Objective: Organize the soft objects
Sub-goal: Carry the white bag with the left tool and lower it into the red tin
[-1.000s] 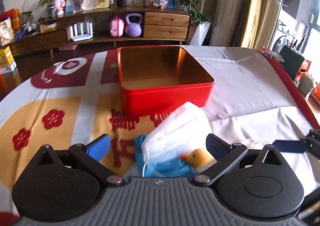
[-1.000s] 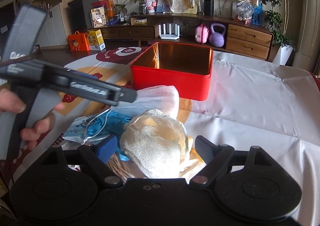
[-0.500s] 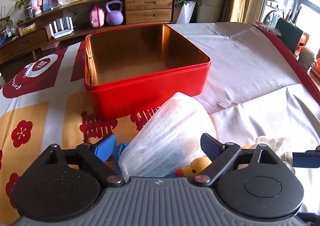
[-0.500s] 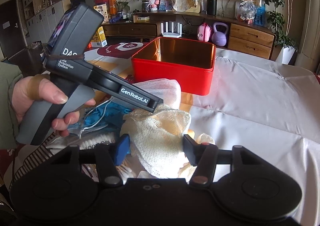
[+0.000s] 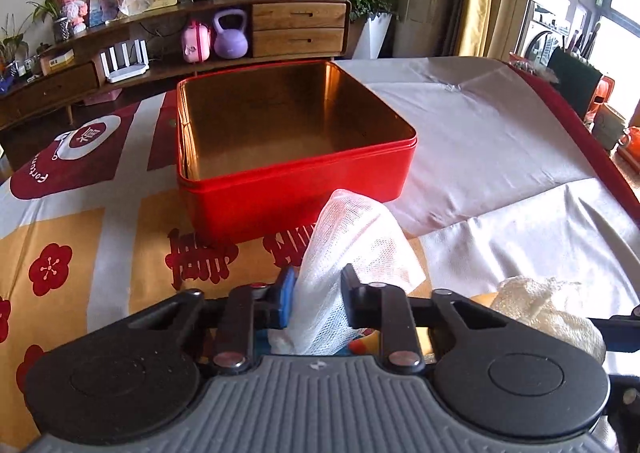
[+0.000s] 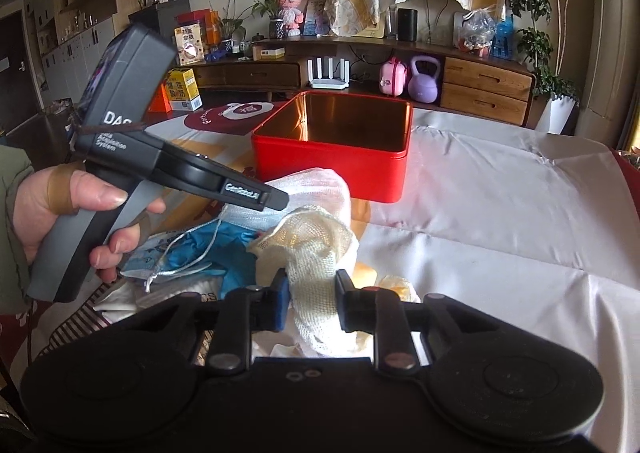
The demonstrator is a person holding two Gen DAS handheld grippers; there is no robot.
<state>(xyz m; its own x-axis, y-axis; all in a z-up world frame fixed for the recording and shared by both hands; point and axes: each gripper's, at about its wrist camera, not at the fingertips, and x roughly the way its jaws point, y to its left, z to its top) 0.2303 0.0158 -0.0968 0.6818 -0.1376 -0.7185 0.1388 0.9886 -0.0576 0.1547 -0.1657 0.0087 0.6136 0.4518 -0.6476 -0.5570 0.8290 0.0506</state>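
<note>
An empty red tin point(image 5: 296, 193) with a gold inside stands mid-table. Just in front of it, my left gripper point(image 5: 318, 289) is closing on a white mesh cloth point(image 5: 352, 241), and its pads press the cloth's lower part. In the right wrist view my right gripper point(image 6: 312, 293) is closing on a cream net cloth point(image 6: 316, 249), which fills the gap between its pads. That cream net cloth point(image 5: 548, 313) lies to the right in the left wrist view. The red tin point(image 6: 332, 169) sits behind the pile. A hand point(image 6: 80, 197) holds the left gripper point(image 6: 280, 199) over the white mesh cloth point(image 6: 320, 185).
A blue cloth point(image 6: 228, 249) with a silver cord, a yellow duck toy point(image 5: 370, 341) and other soft items lie under the grippers. The patterned tablecloth point(image 5: 72, 237) covers the table. Behind it stands a wooden sideboard point(image 5: 298, 29) with a purple kettlebell point(image 5: 230, 37).
Both grippers' jaws have come in from wide apart onto their cloths. The left gripper has moved forward and down toward the red tin, which now looks larger.
</note>
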